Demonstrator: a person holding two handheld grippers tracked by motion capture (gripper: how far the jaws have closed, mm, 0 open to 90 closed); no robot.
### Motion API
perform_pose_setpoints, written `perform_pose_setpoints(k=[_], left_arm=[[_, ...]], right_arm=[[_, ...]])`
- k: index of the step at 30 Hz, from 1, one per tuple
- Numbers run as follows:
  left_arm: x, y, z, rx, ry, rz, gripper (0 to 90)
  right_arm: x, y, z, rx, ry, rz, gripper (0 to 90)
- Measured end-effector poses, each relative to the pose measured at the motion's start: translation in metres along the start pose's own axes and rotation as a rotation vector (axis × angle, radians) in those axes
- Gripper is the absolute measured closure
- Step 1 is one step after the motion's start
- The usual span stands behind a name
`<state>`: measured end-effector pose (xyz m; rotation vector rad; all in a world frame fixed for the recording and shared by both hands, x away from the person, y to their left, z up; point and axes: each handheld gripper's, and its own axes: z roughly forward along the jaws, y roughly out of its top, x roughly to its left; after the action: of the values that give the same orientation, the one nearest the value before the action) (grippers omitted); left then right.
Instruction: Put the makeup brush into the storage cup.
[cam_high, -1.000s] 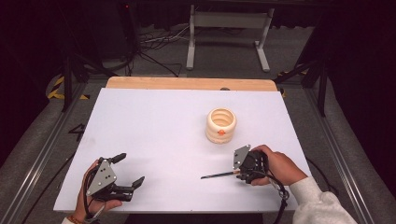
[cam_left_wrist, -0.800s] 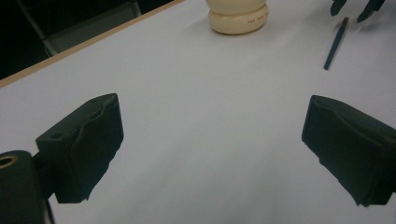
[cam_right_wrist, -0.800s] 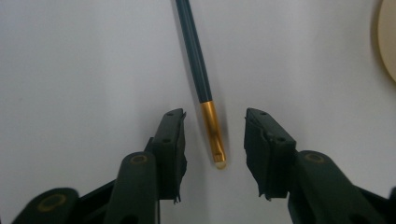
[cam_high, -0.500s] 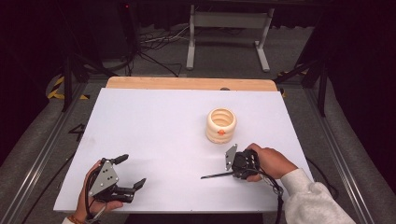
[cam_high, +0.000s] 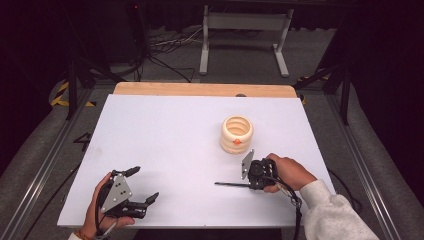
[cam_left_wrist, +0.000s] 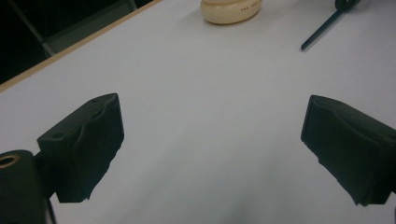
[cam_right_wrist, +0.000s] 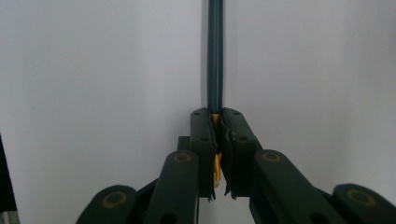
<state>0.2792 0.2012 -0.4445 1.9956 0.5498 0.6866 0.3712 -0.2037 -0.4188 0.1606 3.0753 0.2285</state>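
High view: fixed above the near edge, facing forward and down over the whole tabletop (cam_high: 165, 130). Gripper views: low, close to the surface. Left gripper view shares the ribbed cream holder (cam_left_wrist: 230, 10) with the high view.

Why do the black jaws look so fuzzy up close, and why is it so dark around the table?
Right gripper view: the camera sits so close that the right gripper and pencil blur. Left gripper view: soft focus, dim toward the bottom. High view: the light falls on the white table, and the floor behind stays dark.

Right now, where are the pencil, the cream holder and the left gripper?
pencil (cam_high: 231, 185), high view, mid shaft.
cream holder (cam_high: 236, 134), high view, ribbed wall.
left gripper (cam_high: 142, 185), high view, midway between its fingers.
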Motion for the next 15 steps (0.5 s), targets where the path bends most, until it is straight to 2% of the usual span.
perform_pose_setpoints(k=[1,7,11,13,15], left_arm=[[-0.002,0.001,0.001,0.003,0.015,0.025,6.5],[-0.012,0.007,0.013,0.029,-0.008,0.095,6.6],[-0.021,0.016,0.026,0.036,-0.010,0.201,9.4],[-0.024,0.020,0.034,0.045,-0.023,0.235,9.5],[-0.028,0.024,0.043,0.063,-0.021,0.289,9.5]], right_arm=[[0.000,0.000,-0.001,-0.003,-0.006,0.009,84.1],[-0.003,-0.001,-0.009,-0.078,0.010,0.078,84.1],[-0.004,0.004,-0.016,-0.145,0.036,0.127,84.1],[-0.003,0.010,-0.018,-0.173,0.051,0.142,84.1],[-0.003,0.018,-0.021,-0.193,0.066,0.167,84.1]])
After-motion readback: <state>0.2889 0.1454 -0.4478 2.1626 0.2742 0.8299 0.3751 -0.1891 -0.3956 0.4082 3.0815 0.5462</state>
